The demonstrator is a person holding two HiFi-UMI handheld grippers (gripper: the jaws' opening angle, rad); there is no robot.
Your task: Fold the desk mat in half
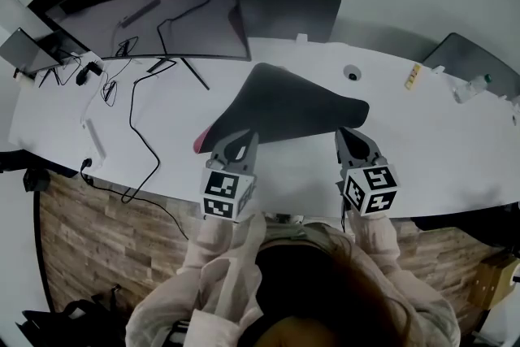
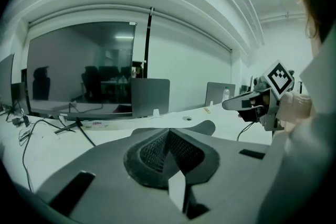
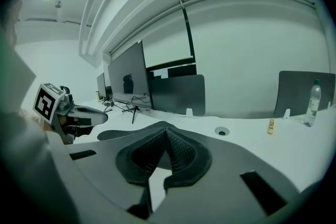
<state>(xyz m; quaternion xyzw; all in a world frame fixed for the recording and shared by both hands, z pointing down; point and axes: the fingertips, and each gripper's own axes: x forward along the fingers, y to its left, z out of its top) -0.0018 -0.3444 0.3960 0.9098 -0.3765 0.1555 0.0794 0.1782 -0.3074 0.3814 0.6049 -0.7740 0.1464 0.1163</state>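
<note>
A dark desk mat (image 1: 284, 106) lies on the white table (image 1: 455, 150), and its near edge is raised off the surface. A pink underside shows at its near-left corner (image 1: 201, 142). My left gripper (image 1: 238, 138) is shut on the mat's near-left edge. My right gripper (image 1: 351, 134) is shut on the near-right corner. In the left gripper view the pads (image 2: 157, 152) meet at the tip of the left gripper (image 2: 167, 132), and the mat (image 2: 202, 127) spreads beyond them. The right gripper view shows the right gripper (image 3: 167, 131) with its jaws closed the same way, the mat (image 3: 115, 134) off to the left.
A wide curved monitor (image 1: 154, 20) stands at the back left, with cables (image 1: 134, 118) trailing toward the front edge. Behind the mat stands a grey divider panel (image 1: 288, 12). A cable hole (image 1: 351, 71), a small yellow item (image 1: 413, 77) and a bottle (image 3: 313, 102) are to the right.
</note>
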